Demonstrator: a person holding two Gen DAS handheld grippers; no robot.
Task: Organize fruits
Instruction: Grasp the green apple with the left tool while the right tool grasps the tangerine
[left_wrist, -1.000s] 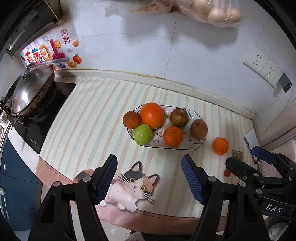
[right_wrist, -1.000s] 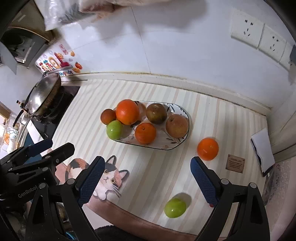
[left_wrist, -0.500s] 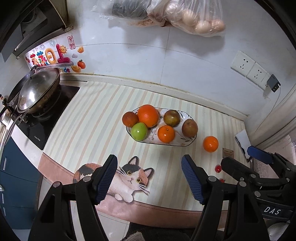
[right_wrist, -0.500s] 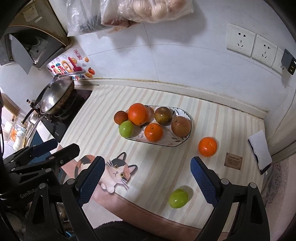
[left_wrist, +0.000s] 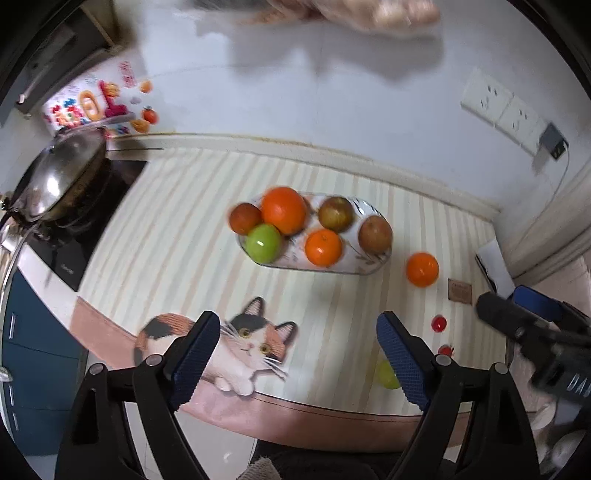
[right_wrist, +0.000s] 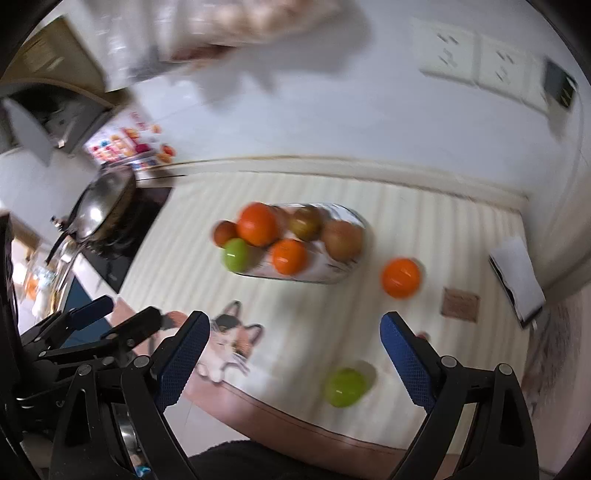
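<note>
An oval glass plate (left_wrist: 369, 266) on the striped counter holds several fruits: a big orange (left_wrist: 283, 209), a green apple (left_wrist: 263, 243), a small orange (left_wrist: 323, 247) and brownish fruits. It shows blurred in the right wrist view (right_wrist: 332, 275). A loose orange (left_wrist: 422, 269) (right_wrist: 401, 277) lies right of the plate. A loose green fruit (right_wrist: 345, 387) lies near the front edge, partly hidden behind my left finger in the left wrist view (left_wrist: 386, 373). Two small red fruits (left_wrist: 438, 324) lie at the right. My left gripper (left_wrist: 297, 356) and right gripper (right_wrist: 295, 360) are both open and empty, above the counter's front.
A wok with a steel lid (left_wrist: 55, 177) sits on the black stove at the left. A cat picture (left_wrist: 236, 347) is printed on the mat. A small brown card (left_wrist: 460, 291) and a white notebook (left_wrist: 493, 264) lie at the right. Wall sockets (left_wrist: 502, 107) and hanging bags are behind.
Both cameras moved back toward the counter after pulling away, so the plate and fruit look larger; views are motion-blurred. Both grippers stay open. No fruit has moved.
</note>
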